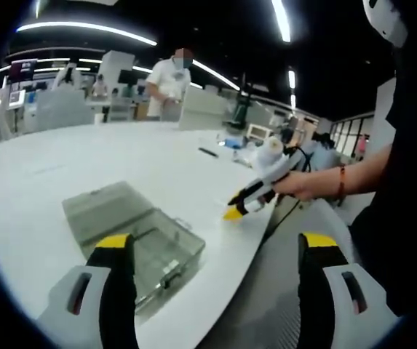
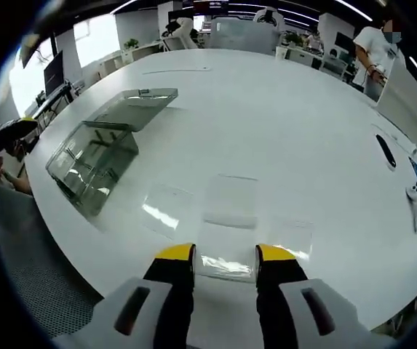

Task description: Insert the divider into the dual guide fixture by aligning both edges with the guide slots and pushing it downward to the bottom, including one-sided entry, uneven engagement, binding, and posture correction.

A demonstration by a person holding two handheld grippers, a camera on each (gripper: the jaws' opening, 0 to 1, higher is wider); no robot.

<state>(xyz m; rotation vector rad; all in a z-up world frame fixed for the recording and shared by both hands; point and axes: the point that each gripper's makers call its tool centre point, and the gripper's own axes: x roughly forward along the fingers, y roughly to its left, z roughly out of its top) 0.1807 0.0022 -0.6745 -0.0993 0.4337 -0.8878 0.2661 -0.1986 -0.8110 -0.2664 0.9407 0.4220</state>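
A clear plastic box fixture [image 1: 132, 233] with its lid open lies on the white table [image 1: 84, 156], just beyond my left gripper [image 1: 215, 247]. That gripper hovers open with nothing between its jaws. In the right gripper view the box [image 2: 92, 163] sits at the left with its lid [image 2: 135, 105] laid back. Several clear dividers lie flat near the table's front edge. My right gripper [image 2: 226, 256] has its jaws against both side edges of the nearest divider [image 2: 226, 243]. In the left gripper view a hand holds the right gripper [image 1: 234, 212] low at the table edge.
Other clear dividers [image 2: 168, 207] [image 2: 230, 198] [image 2: 290, 236] lie just past the held one. A black pen-like object [image 2: 386, 150] and a white controller [image 2: 415, 195] rest at the right. A person [image 1: 168, 80] stands beyond the table's far side.
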